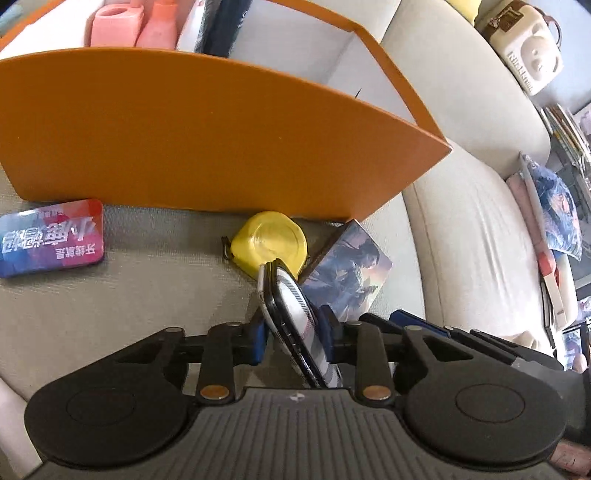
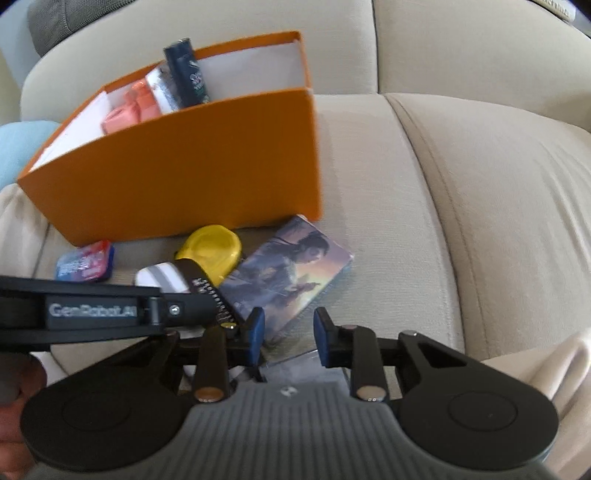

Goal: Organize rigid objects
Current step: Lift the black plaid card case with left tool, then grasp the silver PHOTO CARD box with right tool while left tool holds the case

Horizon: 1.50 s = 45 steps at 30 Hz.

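My left gripper (image 1: 295,332) is shut on a flat striped white-and-grey case (image 1: 295,314), held on edge just in front of a yellow tape measure (image 1: 271,242). An orange box (image 1: 184,147) stands behind, holding pink bottles (image 1: 135,26) and a dark can (image 2: 188,74). A picture card box (image 1: 347,273) lies right of the tape measure. A blue-red tin (image 1: 50,236) lies left. My right gripper (image 2: 288,332) is open and empty above the picture card box (image 2: 288,273). The left gripper's arm (image 2: 110,310) crosses the right wrist view, with the striped case (image 2: 162,277) beside the tape measure (image 2: 212,251).
Everything lies on a beige sofa seat (image 2: 388,184) with a seam to the right cushion (image 2: 517,221). A cream bag (image 1: 524,48), books and a printed pillow (image 1: 554,206) sit at far right. A light blue cushion (image 2: 22,147) lies left of the orange box (image 2: 177,166).
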Each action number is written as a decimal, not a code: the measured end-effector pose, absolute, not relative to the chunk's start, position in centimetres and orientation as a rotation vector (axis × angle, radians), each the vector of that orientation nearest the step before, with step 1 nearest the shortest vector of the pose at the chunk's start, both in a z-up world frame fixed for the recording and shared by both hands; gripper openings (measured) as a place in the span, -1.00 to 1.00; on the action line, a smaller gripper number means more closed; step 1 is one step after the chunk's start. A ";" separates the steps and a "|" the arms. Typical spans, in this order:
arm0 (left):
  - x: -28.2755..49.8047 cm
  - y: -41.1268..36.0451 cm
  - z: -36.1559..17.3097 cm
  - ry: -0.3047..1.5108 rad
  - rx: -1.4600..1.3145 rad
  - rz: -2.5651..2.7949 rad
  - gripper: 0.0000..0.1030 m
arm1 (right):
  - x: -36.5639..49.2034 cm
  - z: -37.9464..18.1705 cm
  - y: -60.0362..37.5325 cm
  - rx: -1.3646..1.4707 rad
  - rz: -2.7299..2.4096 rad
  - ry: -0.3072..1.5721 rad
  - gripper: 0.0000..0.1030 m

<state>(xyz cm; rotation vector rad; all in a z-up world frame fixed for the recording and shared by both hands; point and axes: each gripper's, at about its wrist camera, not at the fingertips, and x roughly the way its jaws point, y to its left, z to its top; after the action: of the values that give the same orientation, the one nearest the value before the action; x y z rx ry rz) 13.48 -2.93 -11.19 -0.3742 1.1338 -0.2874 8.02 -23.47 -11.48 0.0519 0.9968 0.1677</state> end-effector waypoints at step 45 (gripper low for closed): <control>13.0 2.9 -11.4 1.152 -0.415 -0.155 -0.43 | 11.7 -10.4 -19.3 0.105 0.293 0.959 -0.52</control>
<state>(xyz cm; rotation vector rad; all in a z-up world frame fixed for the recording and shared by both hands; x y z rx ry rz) 13.01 2.90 -11.36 -0.4147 1.1523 -0.1550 11.72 -19.29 -10.39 0.1055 0.9593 0.2929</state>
